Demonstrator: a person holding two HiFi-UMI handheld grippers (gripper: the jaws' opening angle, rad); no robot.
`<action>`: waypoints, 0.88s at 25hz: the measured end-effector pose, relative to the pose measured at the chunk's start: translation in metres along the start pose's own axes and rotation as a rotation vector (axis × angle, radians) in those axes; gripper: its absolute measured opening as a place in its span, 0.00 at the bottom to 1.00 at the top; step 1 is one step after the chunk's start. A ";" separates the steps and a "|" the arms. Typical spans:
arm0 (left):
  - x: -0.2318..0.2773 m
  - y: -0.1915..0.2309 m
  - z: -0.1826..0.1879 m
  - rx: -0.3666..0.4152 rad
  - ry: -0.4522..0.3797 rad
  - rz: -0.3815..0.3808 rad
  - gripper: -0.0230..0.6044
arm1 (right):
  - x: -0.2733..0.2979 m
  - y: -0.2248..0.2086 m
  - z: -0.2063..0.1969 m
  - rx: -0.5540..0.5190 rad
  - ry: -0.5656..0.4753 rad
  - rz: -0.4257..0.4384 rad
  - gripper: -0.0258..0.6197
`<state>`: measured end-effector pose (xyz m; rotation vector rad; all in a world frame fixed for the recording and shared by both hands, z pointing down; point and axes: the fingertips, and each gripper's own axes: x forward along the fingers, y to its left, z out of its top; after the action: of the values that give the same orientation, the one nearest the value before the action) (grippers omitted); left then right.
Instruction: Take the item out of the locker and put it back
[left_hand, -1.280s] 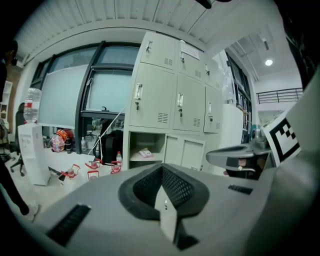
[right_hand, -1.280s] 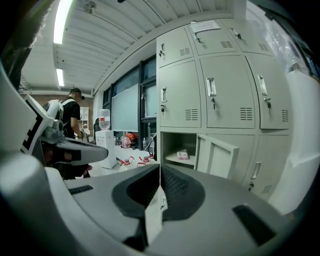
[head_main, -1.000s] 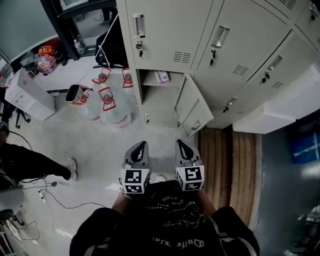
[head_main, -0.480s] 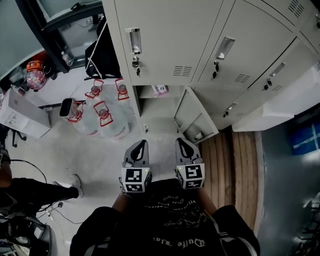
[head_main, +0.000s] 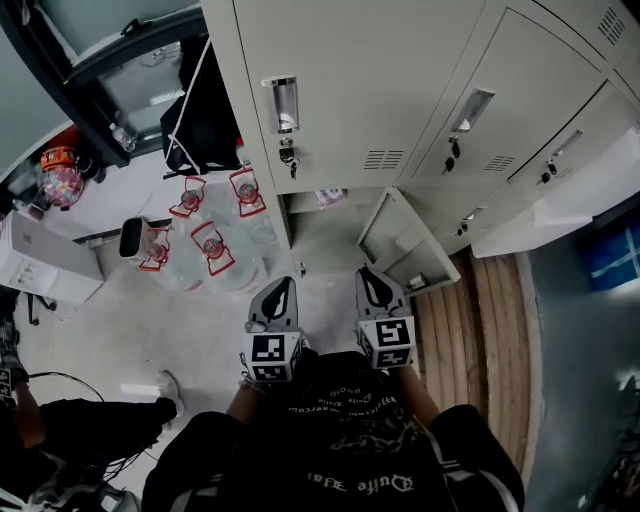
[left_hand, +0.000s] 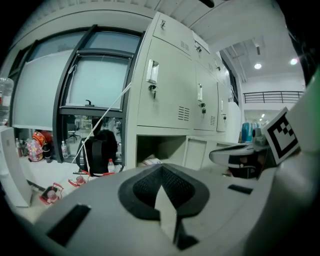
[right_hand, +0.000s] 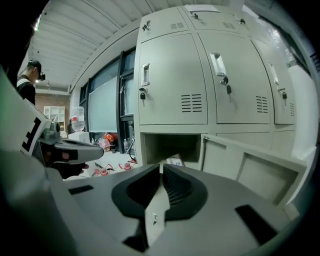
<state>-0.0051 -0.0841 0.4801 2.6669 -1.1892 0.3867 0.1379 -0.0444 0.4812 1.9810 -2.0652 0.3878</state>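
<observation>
Head view steeply down, gripper views forward, all on open locker (head_main: 325, 240)

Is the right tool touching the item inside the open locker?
Apart. Head view: bare floor lies between the right tool and the item in the locker.

The lockers (head_main: 380, 90) are a pale greyish cream. The left gripper (head_main: 282, 287) and right gripper (head_main: 369, 274) are light grey with black fingers (right_hand: 176, 186), each bearing a cube (head_main: 272, 358) of black-and-white square markers. The water jugs (head_main: 212, 247) have red handles, and the floor strip (head_main: 490, 330) is brown slatted wood.
</observation>
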 end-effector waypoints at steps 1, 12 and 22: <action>0.002 0.006 0.000 0.001 0.002 -0.003 0.05 | 0.005 0.001 0.002 0.003 -0.002 -0.006 0.05; 0.010 0.037 0.008 -0.009 0.001 -0.004 0.05 | 0.036 0.000 0.010 0.012 0.005 -0.036 0.05; 0.010 0.040 0.013 -0.083 -0.010 0.115 0.05 | 0.068 -0.002 0.023 -0.034 0.064 0.125 0.21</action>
<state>-0.0266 -0.1215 0.4734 2.5412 -1.3353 0.3337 0.1367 -0.1163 0.4842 1.8024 -2.1470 0.4317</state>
